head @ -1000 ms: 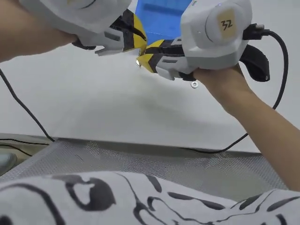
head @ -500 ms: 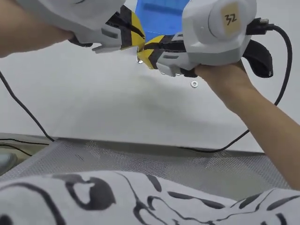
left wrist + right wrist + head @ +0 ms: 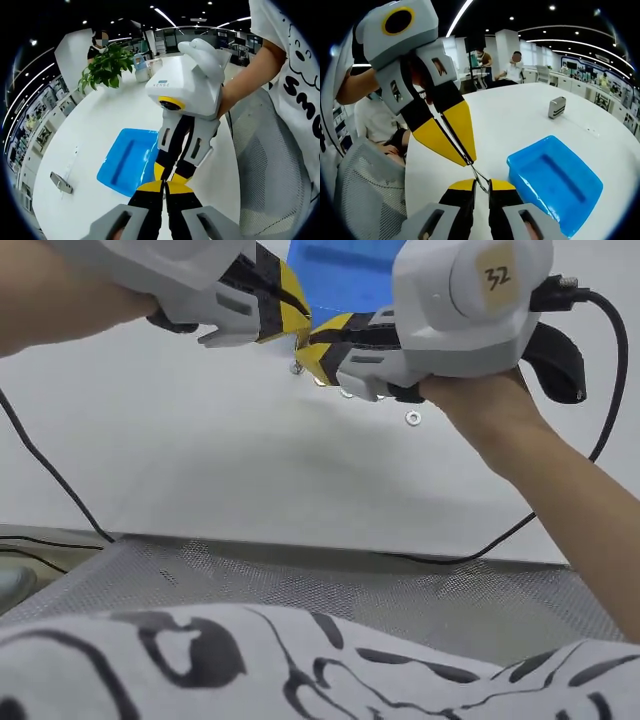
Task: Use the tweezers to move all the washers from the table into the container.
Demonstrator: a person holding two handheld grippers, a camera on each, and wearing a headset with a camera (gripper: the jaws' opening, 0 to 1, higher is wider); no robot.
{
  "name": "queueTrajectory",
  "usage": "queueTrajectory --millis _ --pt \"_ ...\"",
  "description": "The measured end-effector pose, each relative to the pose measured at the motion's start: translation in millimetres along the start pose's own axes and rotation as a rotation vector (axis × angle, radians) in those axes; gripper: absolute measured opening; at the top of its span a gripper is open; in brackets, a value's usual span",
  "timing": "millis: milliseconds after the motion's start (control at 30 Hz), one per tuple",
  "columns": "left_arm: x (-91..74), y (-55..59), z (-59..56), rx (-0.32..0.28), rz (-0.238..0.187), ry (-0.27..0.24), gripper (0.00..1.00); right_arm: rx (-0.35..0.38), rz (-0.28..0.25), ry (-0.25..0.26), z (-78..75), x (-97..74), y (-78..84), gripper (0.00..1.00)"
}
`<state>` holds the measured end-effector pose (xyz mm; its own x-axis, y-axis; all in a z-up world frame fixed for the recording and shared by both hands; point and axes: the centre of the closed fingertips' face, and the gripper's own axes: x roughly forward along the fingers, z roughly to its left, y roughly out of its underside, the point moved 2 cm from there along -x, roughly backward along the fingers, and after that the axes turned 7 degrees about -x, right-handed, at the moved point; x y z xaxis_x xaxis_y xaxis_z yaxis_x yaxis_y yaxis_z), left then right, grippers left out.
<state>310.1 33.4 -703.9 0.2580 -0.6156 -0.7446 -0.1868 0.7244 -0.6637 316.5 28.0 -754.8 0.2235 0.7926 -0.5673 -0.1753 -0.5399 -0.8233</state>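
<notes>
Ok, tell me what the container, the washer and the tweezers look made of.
The container is probably plastic: an even blue, smooth, slightly glossy, with rounded moulded edges. The washer is likely metal: a small silvery ring with a bright glint, too small to say more. The tweezers are likely steel: thin silvery-grey blades with a dull shine.
</notes>
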Motion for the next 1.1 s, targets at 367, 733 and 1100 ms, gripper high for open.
queueTrajectory --millis 367,733,1100 --pt "2.1 -0.7 -3.2 -0.014 0.000 0.028 0.00 -0.010 0.012 -0.039 4.1 7.7 4.4 0.05" --pt "3.9 -1.4 -3.4 -0.001 0.010 0.020 0.00 -0.062 0.019 -0.023 4.8 4.9 6.1 0.04" --pt "-10.8 -15.0 -7.1 0.030 -0.002 0.003 0.00 -0.063 -0.011 -0.016 8.2 -6.7 -8.2 0.04"
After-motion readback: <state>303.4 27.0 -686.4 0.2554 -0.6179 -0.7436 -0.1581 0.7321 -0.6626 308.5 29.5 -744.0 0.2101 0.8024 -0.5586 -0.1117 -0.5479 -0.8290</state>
